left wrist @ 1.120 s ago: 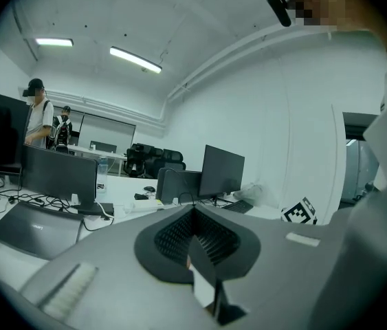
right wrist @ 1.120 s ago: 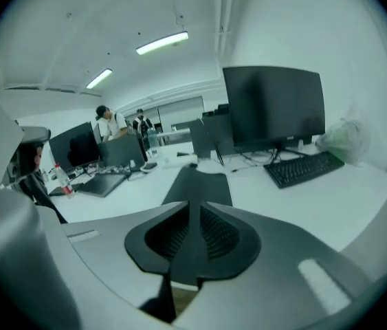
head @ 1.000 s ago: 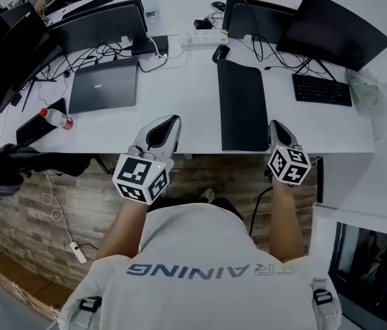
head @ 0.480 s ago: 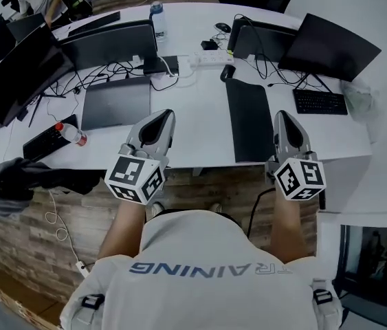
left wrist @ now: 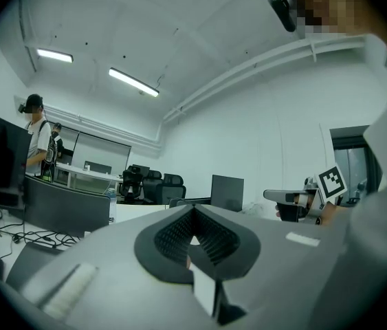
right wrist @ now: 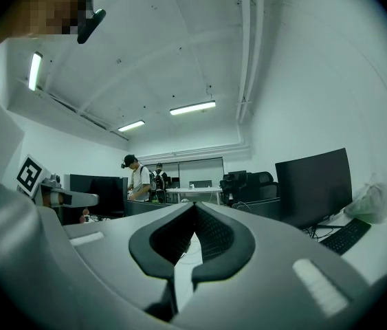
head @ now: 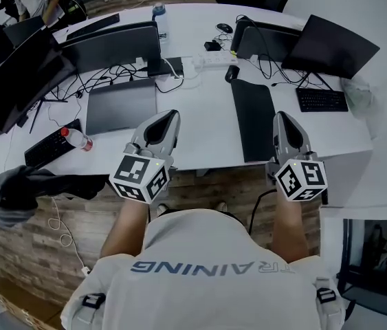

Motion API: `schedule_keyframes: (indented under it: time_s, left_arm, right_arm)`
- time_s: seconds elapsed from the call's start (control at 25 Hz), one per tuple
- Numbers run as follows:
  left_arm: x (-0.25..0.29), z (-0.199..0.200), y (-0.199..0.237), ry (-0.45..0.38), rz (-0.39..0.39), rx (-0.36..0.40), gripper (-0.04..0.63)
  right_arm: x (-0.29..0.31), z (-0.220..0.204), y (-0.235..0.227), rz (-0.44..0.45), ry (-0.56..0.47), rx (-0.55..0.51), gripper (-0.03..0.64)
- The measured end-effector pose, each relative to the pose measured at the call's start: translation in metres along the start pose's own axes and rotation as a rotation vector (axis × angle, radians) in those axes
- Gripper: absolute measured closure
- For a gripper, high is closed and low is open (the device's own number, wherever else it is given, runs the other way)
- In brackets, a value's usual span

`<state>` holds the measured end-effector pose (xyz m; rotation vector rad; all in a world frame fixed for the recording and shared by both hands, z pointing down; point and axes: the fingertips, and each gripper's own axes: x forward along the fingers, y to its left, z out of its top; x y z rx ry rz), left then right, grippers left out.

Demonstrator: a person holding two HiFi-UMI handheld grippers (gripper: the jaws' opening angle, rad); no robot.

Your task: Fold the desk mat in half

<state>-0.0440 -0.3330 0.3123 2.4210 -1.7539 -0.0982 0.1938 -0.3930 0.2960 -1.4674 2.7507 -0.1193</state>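
Lifting clear of the desk's (head: 200, 137) near edge, the 2 grippers hang level, jaws closed and empty. The left gripper (head: 168, 119) is over bare desktop. The desk mat (head: 253, 119) lies flat as a narrow strip, probably folded already, with the right gripper (head: 280, 119) beside its near corner. Room opens left of the mat; a keyboard (head: 322, 100) crowds the right.

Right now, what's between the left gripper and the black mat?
Nothing. In the head view, only bare white desk lies between the left gripper and the desk mat.
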Motion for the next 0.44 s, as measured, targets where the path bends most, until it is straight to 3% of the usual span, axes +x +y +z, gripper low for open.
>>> schedule_keyframes:
  time_s: [0.44]
  left_arm:
    - [-0.0031, 0.004, 0.0097, -0.008, -0.002, -0.011, 0.594]
  right_arm:
    - [0.0048, 0.0017, 0.0052, -0.006, 0.006, -0.004, 0.604]
